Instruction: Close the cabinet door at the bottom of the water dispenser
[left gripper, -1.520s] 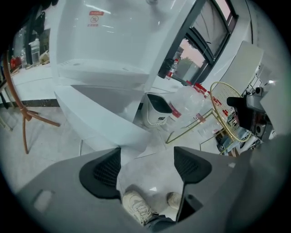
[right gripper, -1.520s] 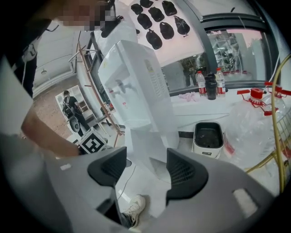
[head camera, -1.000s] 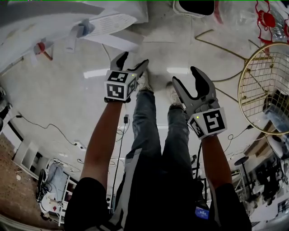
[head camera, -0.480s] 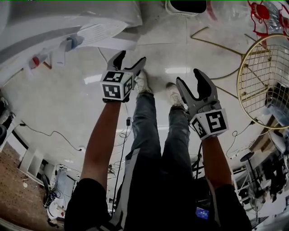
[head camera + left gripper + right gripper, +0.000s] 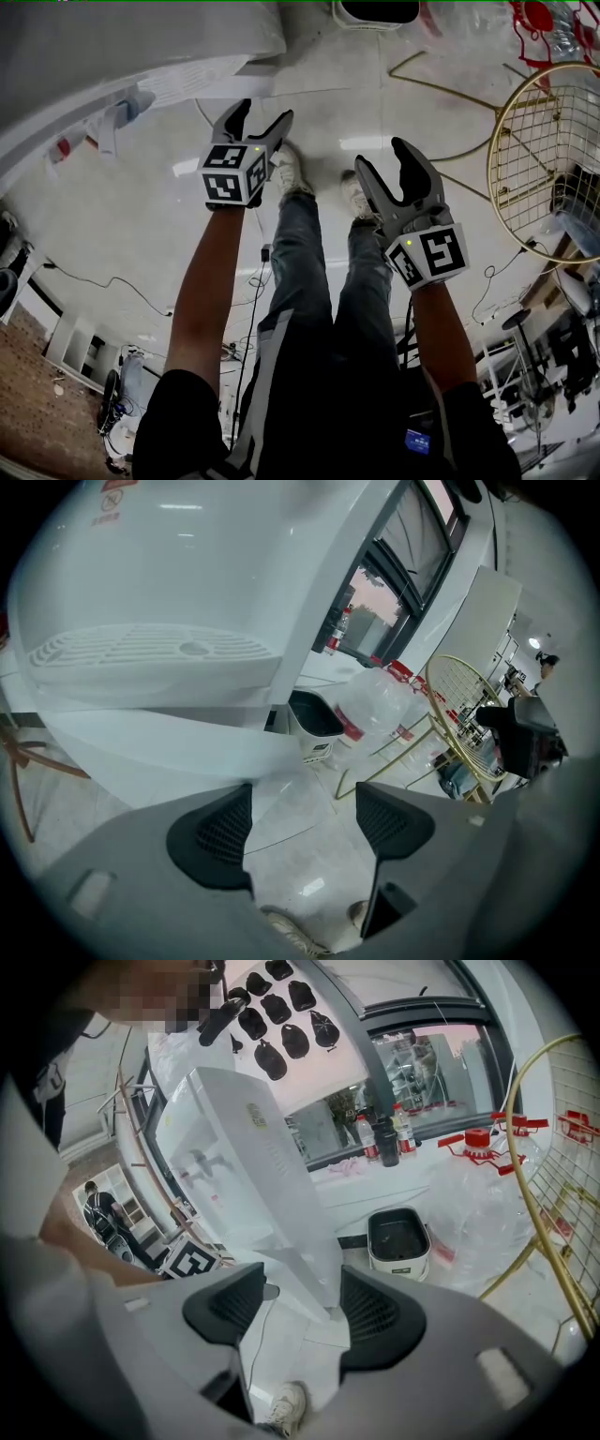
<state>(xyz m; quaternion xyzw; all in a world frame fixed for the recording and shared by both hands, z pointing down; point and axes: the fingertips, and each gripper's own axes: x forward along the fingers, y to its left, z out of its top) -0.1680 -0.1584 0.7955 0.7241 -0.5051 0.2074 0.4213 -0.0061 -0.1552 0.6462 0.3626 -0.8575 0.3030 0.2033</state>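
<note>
The smooth white plastic water dispenser stands at the far left, its slotted drip tray above the flat cabinet door, which hangs open just beyond the left gripper. The right gripper is near it. Both claws are released, and their 2 pairs of ribbed black pads hold nothing over the glossy pale floor tiles.

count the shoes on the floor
2: left shoe by the left gripper, right shoe partly behind the right gripper; no others visible.
</note>
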